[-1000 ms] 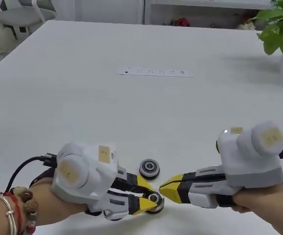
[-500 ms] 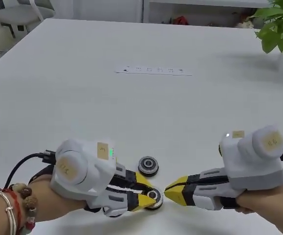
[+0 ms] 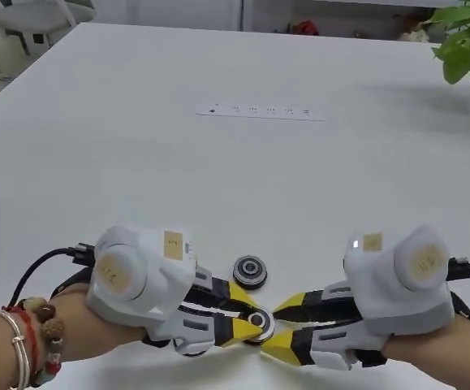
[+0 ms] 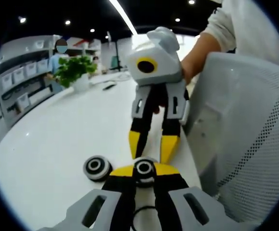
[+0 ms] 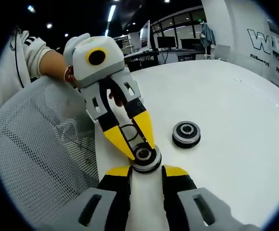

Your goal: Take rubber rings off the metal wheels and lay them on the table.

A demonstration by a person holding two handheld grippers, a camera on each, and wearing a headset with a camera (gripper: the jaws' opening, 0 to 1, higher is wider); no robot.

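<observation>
Two tools meet tip to tip: left tool [image 4: 144, 169] clamps a metal wheel [image 5: 145, 155], right tool [image 5: 146, 171] (jaws apart) faces it, second wheel [image 3: 250, 270] just beyond them on the worktop [image 3: 218, 179].

My headset camera sits above and behind both tools, looking forward and down over them at the table [image 3: 218, 179] ahead of the jaws. The camera on my left gripper [image 4: 144, 170] rides low and looks along its jaws, very near the metal wheel [image 4: 144, 167] at their tips, with my right gripper [image 4: 151, 147] straight ahead, facing back. The right gripper view looks the opposite way — equally close. Both gripper views share that wheel, the second wheel [image 4: 97, 167] beside the tips and the mesh chair [image 4: 245, 120] — the head view shares both wheels.
</observation>
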